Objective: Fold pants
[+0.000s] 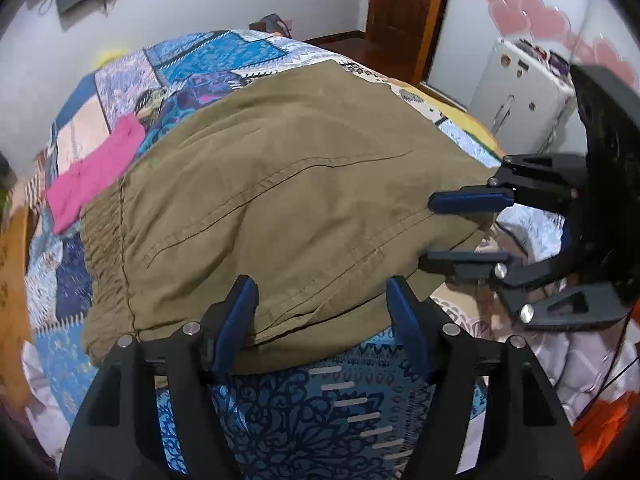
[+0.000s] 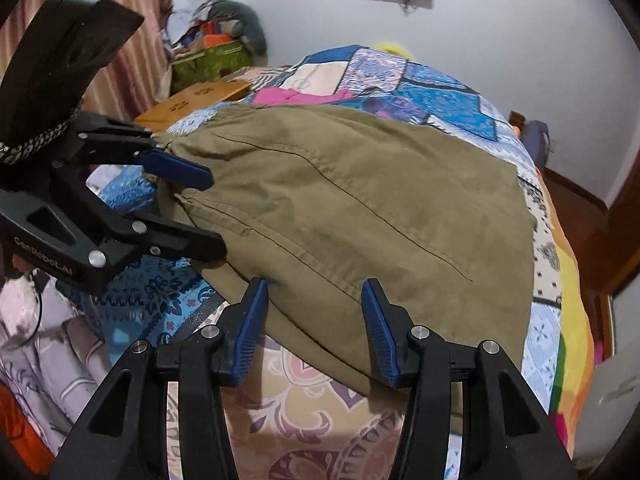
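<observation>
Olive-brown pants [image 1: 280, 200] lie folded flat on a patchwork bedspread [image 1: 208, 56], elastic waistband [image 1: 104, 248] at the left. My left gripper [image 1: 320, 292] is open, its fingers straddling the pants' near edge. My right gripper [image 1: 426, 232] is open at the pants' right end, one finger over the cloth and one below its corner. In the right wrist view the pants [image 2: 360, 208] spread ahead. My right gripper [image 2: 314, 296] is open over the near hem. My left gripper [image 2: 214, 214] is open at the waistband end.
A pink cloth [image 1: 96, 172] lies on the bedspread beyond the waistband; it also shows in the right wrist view [image 2: 296, 96]. A white cabinet [image 1: 520, 96] and a wooden door [image 1: 404, 12] stand to the right. A bag pile [image 2: 212, 52] sits by the curtain.
</observation>
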A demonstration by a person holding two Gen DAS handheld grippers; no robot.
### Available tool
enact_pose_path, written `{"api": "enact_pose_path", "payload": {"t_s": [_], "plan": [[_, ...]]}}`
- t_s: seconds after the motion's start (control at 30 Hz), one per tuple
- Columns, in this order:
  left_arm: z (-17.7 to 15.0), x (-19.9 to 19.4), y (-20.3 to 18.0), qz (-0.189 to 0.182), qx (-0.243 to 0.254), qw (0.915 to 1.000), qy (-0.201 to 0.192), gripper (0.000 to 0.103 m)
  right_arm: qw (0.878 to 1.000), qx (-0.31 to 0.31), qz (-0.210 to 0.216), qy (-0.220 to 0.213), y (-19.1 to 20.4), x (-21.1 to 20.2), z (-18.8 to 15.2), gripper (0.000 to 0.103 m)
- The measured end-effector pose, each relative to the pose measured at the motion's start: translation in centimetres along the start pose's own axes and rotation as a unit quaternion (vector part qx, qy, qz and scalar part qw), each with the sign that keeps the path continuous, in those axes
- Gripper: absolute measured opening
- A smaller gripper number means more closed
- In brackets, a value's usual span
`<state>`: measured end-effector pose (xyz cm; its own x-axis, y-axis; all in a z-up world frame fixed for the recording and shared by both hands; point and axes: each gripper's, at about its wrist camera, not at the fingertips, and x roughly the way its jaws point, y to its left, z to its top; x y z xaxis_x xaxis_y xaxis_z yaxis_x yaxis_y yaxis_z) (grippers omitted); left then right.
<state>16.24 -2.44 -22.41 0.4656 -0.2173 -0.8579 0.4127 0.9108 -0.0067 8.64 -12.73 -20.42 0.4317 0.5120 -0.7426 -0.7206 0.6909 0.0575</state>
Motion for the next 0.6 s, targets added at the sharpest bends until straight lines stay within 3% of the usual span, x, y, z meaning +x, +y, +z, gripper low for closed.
{"api": "enact_pose_path", "payload": {"t_s": [0.13, 0.23, 0.33, 0.4, 0.5, 0.6], "plan": [[0.1, -0.1, -0.8, 0.016, 0.024, 0.9996, -0.004, 0.069, 1.000, 0.006, 0.017, -0.005, -0.1, -0.3, 0.3, 0.013], [0.4, 0.3, -0.7, 0.035, 0.031, 0.9989, -0.002, 0.062, 0.999, 0.032, 0.023, -0.019, -1.0, -0.8, 0.9, 0.009], [0.9, 0.3, -0.1, 0.040, 0.019, 0.9990, -0.006, 0.048, 0.998, 0.048, 0.026, -0.029, -1.4, -1.3, 1.4, 0.009], [1.2, 0.1, 0.1, 0.043, 0.014, 0.9989, -0.009, 0.029, 0.998, 0.048, 0.030, -0.035, -1.3, -1.7, 1.5, 0.009], [1.5, -0.3, 0.2, 0.037, 0.016, 0.9991, -0.014, 0.025, 0.998, 0.046, 0.039, -0.023, -0.8, -1.9, 1.7, 0.015], [1.8, -0.5, 0.5, 0.031, 0.003, 0.9994, -0.015, 0.025, 0.997, 0.043, 0.054, -0.026, -0.4, -2.4, 1.7, 0.043]]}}
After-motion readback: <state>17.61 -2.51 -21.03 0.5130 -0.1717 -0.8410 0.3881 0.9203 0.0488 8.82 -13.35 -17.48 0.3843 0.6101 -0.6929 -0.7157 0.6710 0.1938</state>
